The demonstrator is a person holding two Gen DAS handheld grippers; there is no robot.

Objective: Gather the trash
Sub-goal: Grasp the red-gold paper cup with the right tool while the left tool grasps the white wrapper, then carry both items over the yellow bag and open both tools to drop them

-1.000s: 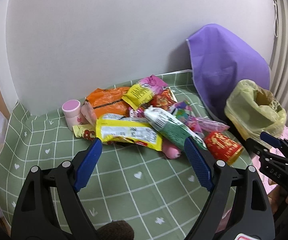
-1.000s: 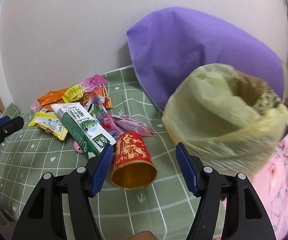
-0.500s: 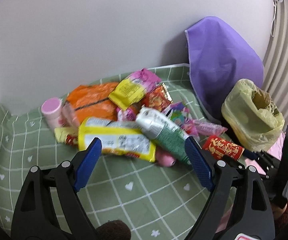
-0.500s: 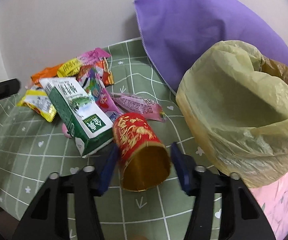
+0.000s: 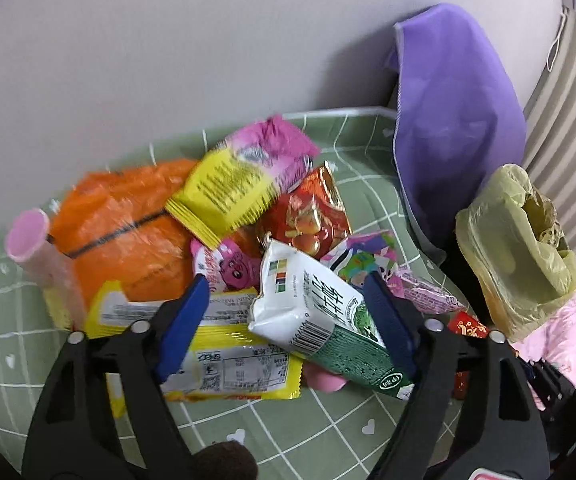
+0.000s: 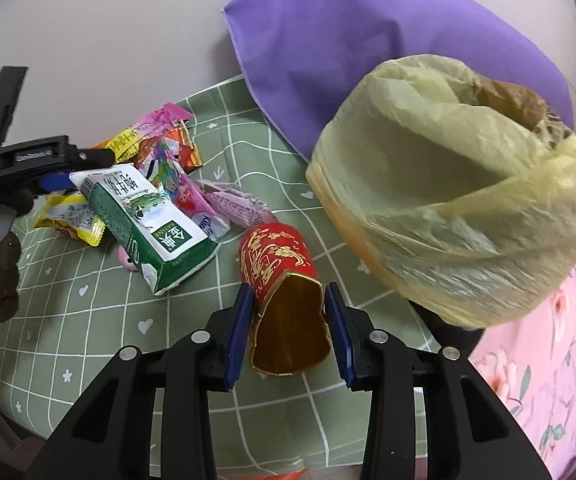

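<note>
1. Right gripper (image 6: 289, 316): fingers closing on the red paper cup (image 6: 284, 280), which lies on its side on the green checked cloth (image 6: 88, 312); its rim is already deforming, so squeeze gently.
2. Left gripper (image 5: 288, 320): fingers closing around the milk carton (image 5: 319, 324), not yet pressing.
3. Yellow trash bag (image 6: 459, 200): just beside the cup; carry it there mouth-upward.
</note>
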